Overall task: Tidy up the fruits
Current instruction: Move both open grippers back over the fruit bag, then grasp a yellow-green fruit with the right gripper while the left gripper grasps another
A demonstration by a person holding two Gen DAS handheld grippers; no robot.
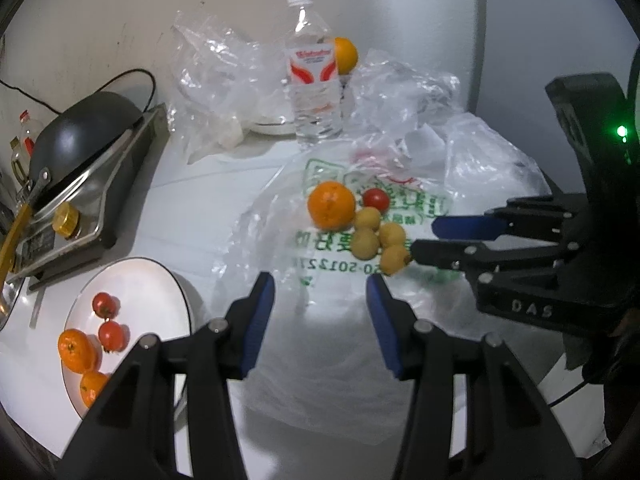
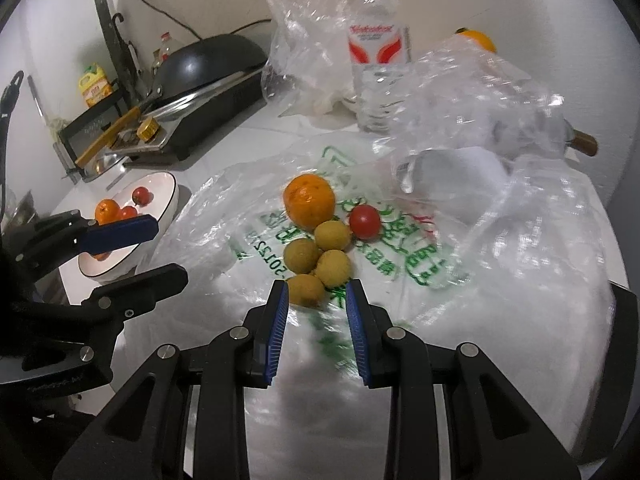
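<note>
An orange (image 1: pixel 331 205) (image 2: pixel 309 200), a red cherry tomato (image 1: pixel 376 199) (image 2: pixel 364 221) and several small yellow-brown round fruits (image 1: pixel 365 243) (image 2: pixel 332 236) lie on a printed plastic bag (image 1: pixel 320 340) (image 2: pixel 400 312). My right gripper (image 2: pixel 316 286) (image 1: pixel 423 238) has its blue pads a small way apart with nothing pressed between them. Its tips are right at the nearest yellow-brown fruit (image 2: pixel 306 290). My left gripper (image 1: pixel 320 280) (image 2: pixel 170 251) is open and empty, hovering over the bag short of the pile. A white plate (image 1: pixel 132 280) (image 2: pixel 164 192) at the left holds oranges and tomatoes.
A water bottle (image 1: pixel 314 76) (image 2: pixel 376 60) stands behind the pile, with another orange (image 1: pixel 345 54) (image 2: pixel 476 40) beyond it. Crumpled clear bags (image 1: pixel 224 80) (image 2: pixel 480 96) lie at the back and right. A stove with a black wok (image 1: pixel 84 128) (image 2: pixel 212 60) sits at the left.
</note>
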